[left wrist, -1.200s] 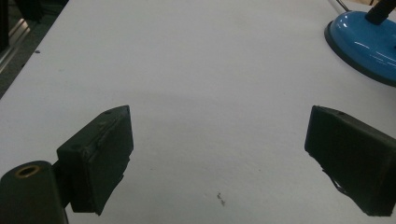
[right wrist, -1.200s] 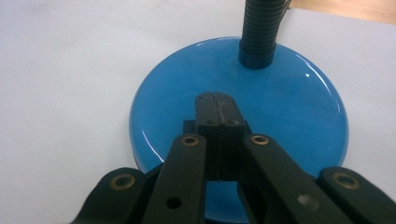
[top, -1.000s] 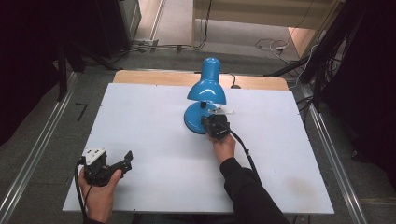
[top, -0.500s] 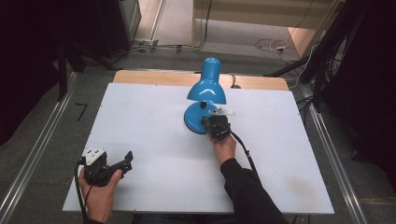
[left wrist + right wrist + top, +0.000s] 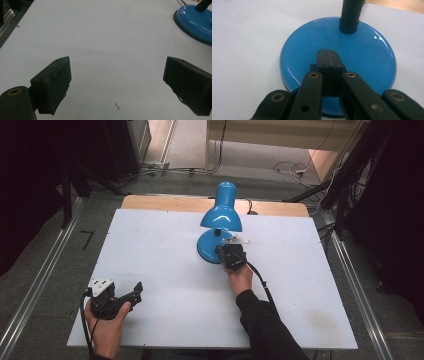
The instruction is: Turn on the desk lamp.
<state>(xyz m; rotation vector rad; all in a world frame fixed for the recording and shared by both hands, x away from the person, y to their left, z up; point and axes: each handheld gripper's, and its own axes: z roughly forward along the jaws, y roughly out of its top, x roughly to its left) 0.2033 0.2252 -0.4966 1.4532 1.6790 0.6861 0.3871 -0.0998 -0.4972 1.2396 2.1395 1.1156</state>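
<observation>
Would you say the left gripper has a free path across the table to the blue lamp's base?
Probably yes. The left gripper has its jaws open, and bare white table lies between it and the lamp base. The right gripper, shut, rests on the base's near side.

bench [image 5: 160, 245]: white top, wood strip along far edge | on it: blue desk lamp [image 5: 220, 222], round base toward far centre, shade tilted over base | near-left area bare white, small dark speck there
</observation>
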